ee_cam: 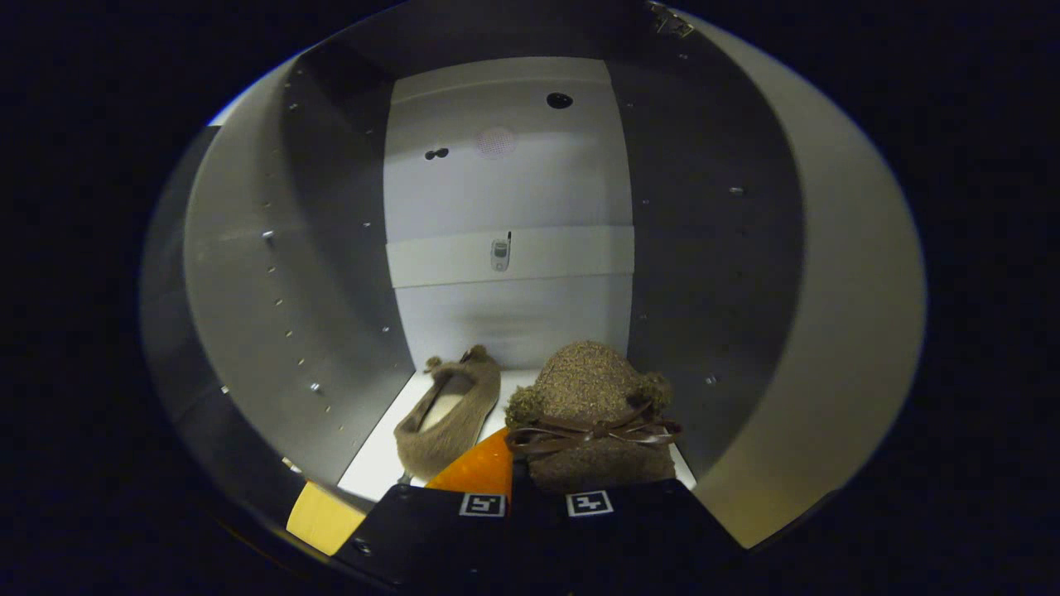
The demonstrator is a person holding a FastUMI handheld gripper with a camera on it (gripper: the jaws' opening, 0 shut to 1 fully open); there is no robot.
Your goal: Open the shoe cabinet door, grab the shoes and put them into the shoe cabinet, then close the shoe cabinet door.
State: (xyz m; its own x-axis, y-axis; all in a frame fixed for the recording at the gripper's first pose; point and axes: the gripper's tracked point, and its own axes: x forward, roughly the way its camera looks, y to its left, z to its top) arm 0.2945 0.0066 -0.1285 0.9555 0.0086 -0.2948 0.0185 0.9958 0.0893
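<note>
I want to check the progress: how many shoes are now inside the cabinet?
2. One shoe lies on the cabinet floor, ahead of the fingers and to their left. The other shoe is just ahead of the gripper, apparently held between its fingers.

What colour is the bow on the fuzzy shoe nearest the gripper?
Dark brown bow, best seen in the gripper view.

A small yellow block sits just outside the lower left corner of the opening. Its top face looks flat and plain.
</note>
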